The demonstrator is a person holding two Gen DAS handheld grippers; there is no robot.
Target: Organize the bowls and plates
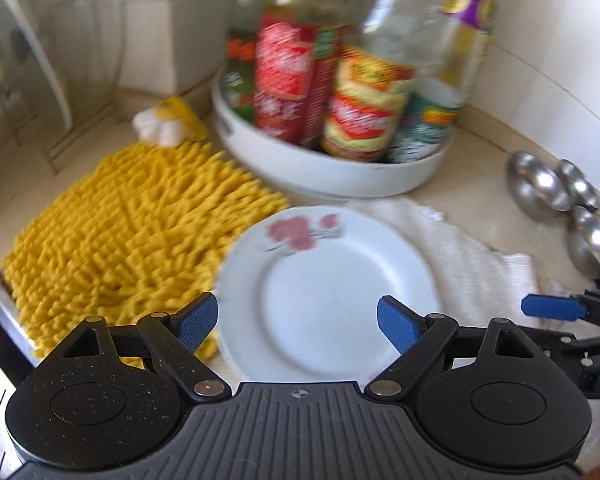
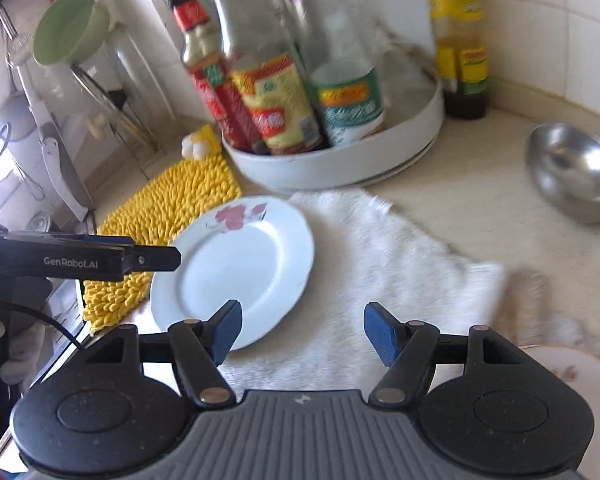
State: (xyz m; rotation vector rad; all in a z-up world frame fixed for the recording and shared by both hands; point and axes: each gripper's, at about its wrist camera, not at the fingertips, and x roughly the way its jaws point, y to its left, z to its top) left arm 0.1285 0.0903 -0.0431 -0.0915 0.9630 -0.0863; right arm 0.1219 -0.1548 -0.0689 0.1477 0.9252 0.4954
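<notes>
My left hand-held gripper (image 1: 298, 322) is spread wide and grips nothing; its blue ribbed pads hang over the near rim of the white plate (image 1: 328, 292), though I cannot tell whether they touch it. My right hand-held gripper (image 2: 302, 330) is just as wide open and empty, poised over the white fluffy towel (image 2: 400, 264) with its left pad above the plate's near edge. The plate is round and glossy with a pink flower print, lying flat across the towel and the nubby yellow mat (image 1: 120, 240). Right of the towel, bare beige table (image 2: 480, 200) reaches a steel bowl (image 2: 572, 168). Behind the plate, a round white tray (image 2: 340, 160) crowded with sauce bottles stands against the tiled wall.
</notes>
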